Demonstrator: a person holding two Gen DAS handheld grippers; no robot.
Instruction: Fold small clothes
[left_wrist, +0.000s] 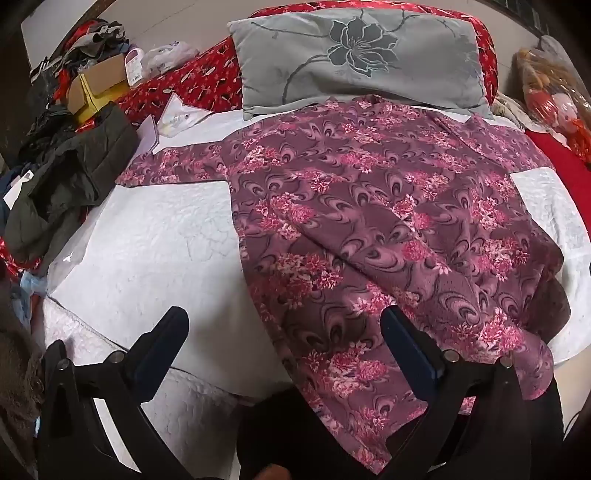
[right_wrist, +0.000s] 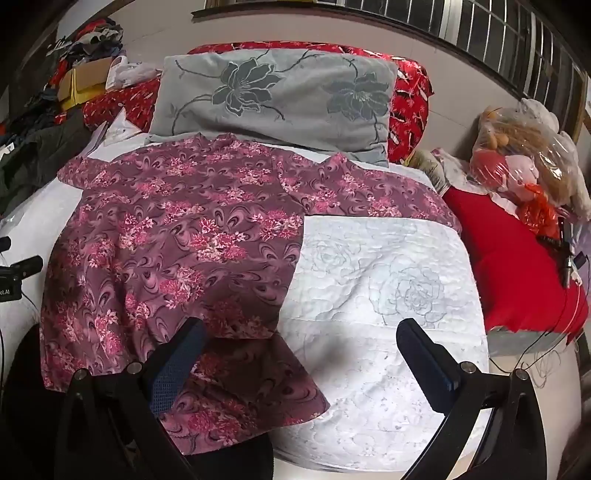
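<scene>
The floral shirt (left_wrist: 369, 221) lay spread across the bed (right_wrist: 388, 295), collar by the grey pillow (right_wrist: 273, 99), hem overhanging the near edge. Seemingly no fold was made. Left gripper (left_wrist: 284, 332) and right gripper (right_wrist: 299, 343) hovered, fingers apart, empty.

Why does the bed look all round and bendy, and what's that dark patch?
Left wrist view: the fisheye lens curves the white quilt and darkens the corners. Right wrist view: same bending, and a soft shadow falls on the quilt between the right gripper's open fingers.
</scene>
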